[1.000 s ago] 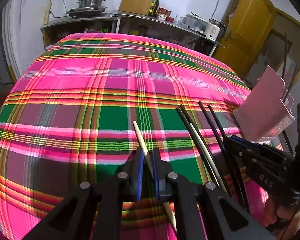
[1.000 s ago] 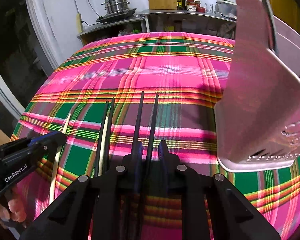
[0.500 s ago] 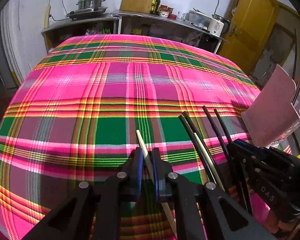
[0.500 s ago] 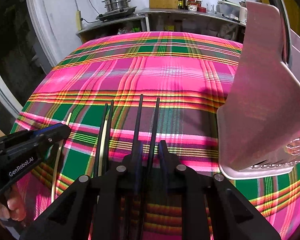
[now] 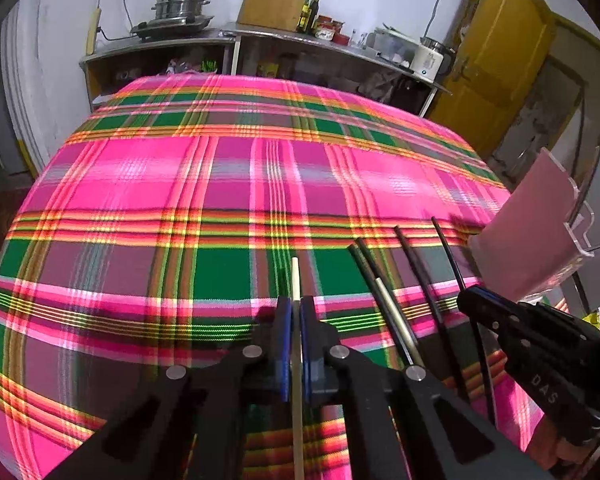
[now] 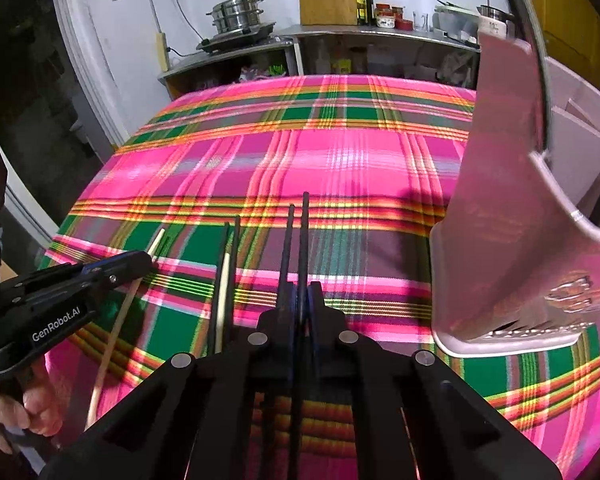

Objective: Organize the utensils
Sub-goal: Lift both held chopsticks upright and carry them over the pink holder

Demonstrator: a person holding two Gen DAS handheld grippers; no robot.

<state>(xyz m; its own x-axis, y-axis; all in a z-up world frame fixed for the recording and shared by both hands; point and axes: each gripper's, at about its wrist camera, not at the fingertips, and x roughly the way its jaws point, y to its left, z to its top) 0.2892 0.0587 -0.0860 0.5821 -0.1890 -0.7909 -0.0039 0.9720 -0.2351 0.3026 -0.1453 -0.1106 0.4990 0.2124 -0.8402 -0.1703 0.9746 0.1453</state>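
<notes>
My left gripper (image 5: pixel 296 304) is shut on a pale wooden chopstick (image 5: pixel 295 280) and holds it above the plaid tablecloth (image 5: pixel 220 184). My right gripper (image 6: pixel 300 286) is shut on a pair of black chopsticks (image 6: pixel 298 236). More chopsticks, two black and one pale (image 6: pixel 225 272), lie on the cloth between the two grippers. A pink utensil holder (image 6: pixel 508 208) stands at the right, close to the right gripper. In the right wrist view the left gripper (image 6: pixel 140 258) shows at the left with its pale chopstick (image 6: pixel 116 320).
The table's near edge is just below both grippers. A counter (image 5: pixel 260 40) with a steel pot, a cutting board and bottles runs along the back wall. A yellow door (image 5: pixel 500 64) is at the far right.
Both grippers have risen a little with their chopsticks. The right gripper's two black chopsticks have drawn closer together. The pale chopstick now points straight ahead.
</notes>
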